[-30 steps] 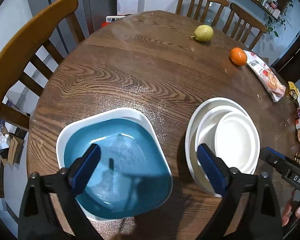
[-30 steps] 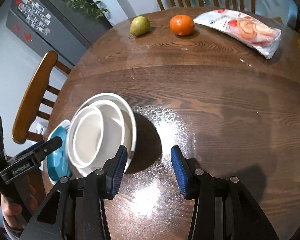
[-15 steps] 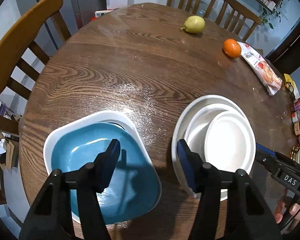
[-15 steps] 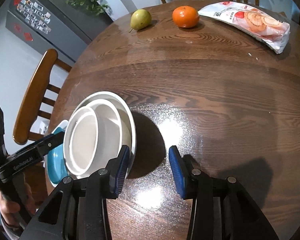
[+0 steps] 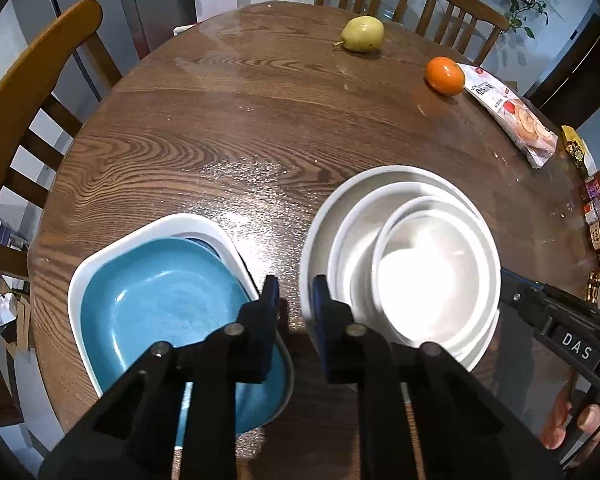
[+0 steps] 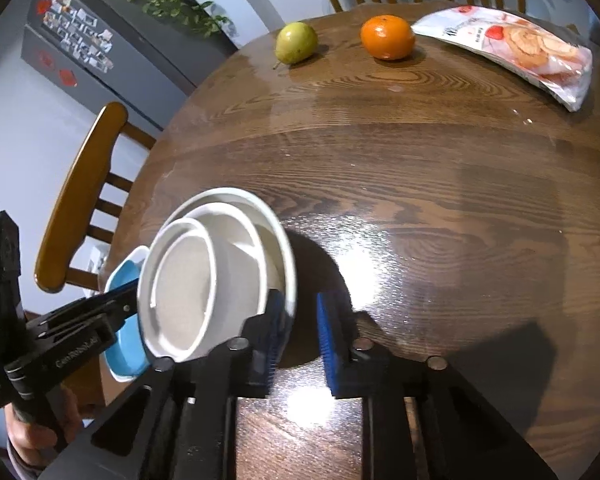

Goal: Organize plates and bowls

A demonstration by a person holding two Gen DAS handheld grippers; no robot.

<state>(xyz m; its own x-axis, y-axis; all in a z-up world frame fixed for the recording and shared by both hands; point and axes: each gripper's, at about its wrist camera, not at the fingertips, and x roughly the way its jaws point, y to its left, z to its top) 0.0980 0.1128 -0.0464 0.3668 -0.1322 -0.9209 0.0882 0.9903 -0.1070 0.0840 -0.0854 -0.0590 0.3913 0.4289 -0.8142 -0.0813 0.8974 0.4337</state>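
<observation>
A stack of white bowls (image 5: 416,264) sits on the round wooden table (image 5: 260,128), also in the right wrist view (image 6: 216,276). Beside it on the left, a blue plate (image 5: 168,304) lies in a white square dish (image 5: 100,264). My left gripper (image 5: 296,304) is nearly closed and empty, over the gap between the blue plate and the bowl stack. My right gripper (image 6: 298,320) is narrowly open, its left finger inside the rim of the outer bowl and its right finger outside; contact with the rim cannot be told.
A pear (image 5: 362,34), an orange (image 5: 445,75) and a snack packet (image 5: 512,120) lie at the table's far side. Wooden chairs stand on the left (image 5: 32,92) and behind (image 5: 456,4). Small packets (image 5: 598,216) crowd the right edge.
My left gripper has narrowed from wide open to nearly closed and shifted right toward the gap. My right gripper has narrowed and moved left onto the bowl stack's rim.
</observation>
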